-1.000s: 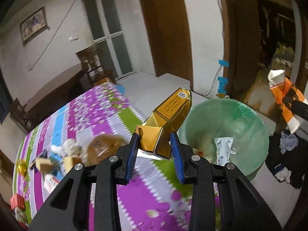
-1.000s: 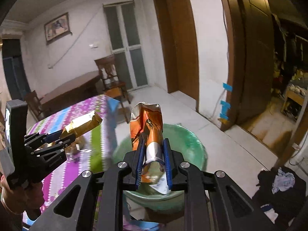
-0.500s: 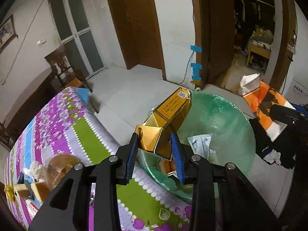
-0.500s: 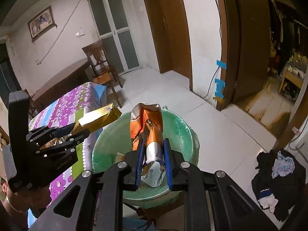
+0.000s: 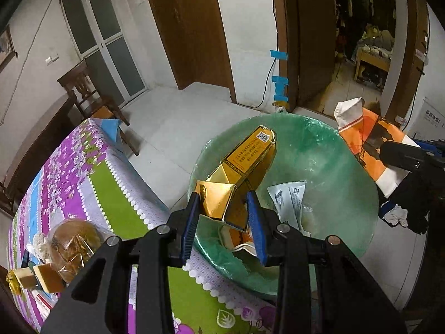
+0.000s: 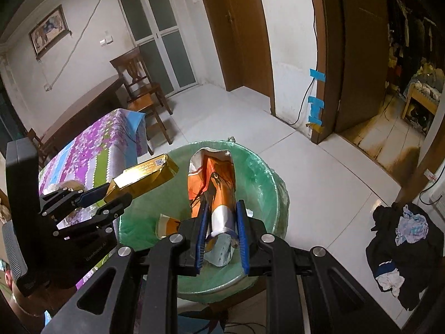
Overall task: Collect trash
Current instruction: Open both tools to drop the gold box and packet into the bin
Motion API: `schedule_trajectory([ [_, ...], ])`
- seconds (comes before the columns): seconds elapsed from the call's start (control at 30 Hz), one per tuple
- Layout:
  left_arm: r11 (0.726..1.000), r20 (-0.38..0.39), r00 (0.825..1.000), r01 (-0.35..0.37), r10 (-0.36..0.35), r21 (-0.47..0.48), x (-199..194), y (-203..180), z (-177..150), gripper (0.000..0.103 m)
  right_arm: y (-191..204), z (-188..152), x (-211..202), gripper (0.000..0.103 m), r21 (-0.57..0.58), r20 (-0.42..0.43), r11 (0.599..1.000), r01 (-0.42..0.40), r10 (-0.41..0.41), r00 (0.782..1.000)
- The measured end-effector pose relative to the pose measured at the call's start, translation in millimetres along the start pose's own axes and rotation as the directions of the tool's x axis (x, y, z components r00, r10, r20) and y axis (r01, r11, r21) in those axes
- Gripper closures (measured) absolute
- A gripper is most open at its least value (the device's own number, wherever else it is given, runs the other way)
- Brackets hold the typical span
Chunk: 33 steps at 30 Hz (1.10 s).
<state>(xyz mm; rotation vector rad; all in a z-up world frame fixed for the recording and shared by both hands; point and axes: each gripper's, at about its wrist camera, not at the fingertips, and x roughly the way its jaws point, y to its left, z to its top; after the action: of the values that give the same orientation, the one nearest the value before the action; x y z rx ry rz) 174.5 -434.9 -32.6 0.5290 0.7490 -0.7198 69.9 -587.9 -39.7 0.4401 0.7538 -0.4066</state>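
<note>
Left gripper (image 5: 224, 217) clamps gold cardboard box (image 5: 244, 164), long axis pointing over green-lined round bin (image 5: 347, 172). Right gripper (image 6: 221, 232) pinches orange-white foil packet (image 6: 214, 183), upright, directly above bin; nearer drop.

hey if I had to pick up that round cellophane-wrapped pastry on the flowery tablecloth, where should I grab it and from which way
Judging by its shape, take the cellophane-wrapped pastry across its width, coming down from above. It lies flat and round on the tablecloth, so the sides give the gripper two opposing faces. Boxes crowd one side, so set the fingers across the clearer sides.
</note>
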Motion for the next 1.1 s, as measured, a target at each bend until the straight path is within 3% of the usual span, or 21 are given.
schedule_trajectory([
  [0.37, 1.000, -0.007, 1.000, -0.012, 0.012, 0.002, 7, -3, 1, 0.069, 4, -2, 16, 0.081, 0.007, -0.006, 1.000, -0.003, 0.003, 1.000],
  [0.43, 1.000, -0.006, 1.000, -0.017, 0.017, 0.001, 7, -2, 2, 0.067, 7, -3, 19, 0.074, -0.008, -0.006, 1.000, 0.003, -0.003, 1.000],
  [0.53, 1.000, -0.007, 1.000, -0.027, 0.027, -0.008, 7, -1, 2, 0.033, 8, -6, 20, 0.064, -0.021, 0.010, 0.999, 0.033, -0.033, 0.999],
  [1.1, 0.999, 0.013, 0.999, -0.046, 0.046, -0.004, 0, 1, -3, 0.033, -11, -17, 13, 0.064, 0.003, 0.014, 0.998, 0.062, -0.062, 0.998],
])
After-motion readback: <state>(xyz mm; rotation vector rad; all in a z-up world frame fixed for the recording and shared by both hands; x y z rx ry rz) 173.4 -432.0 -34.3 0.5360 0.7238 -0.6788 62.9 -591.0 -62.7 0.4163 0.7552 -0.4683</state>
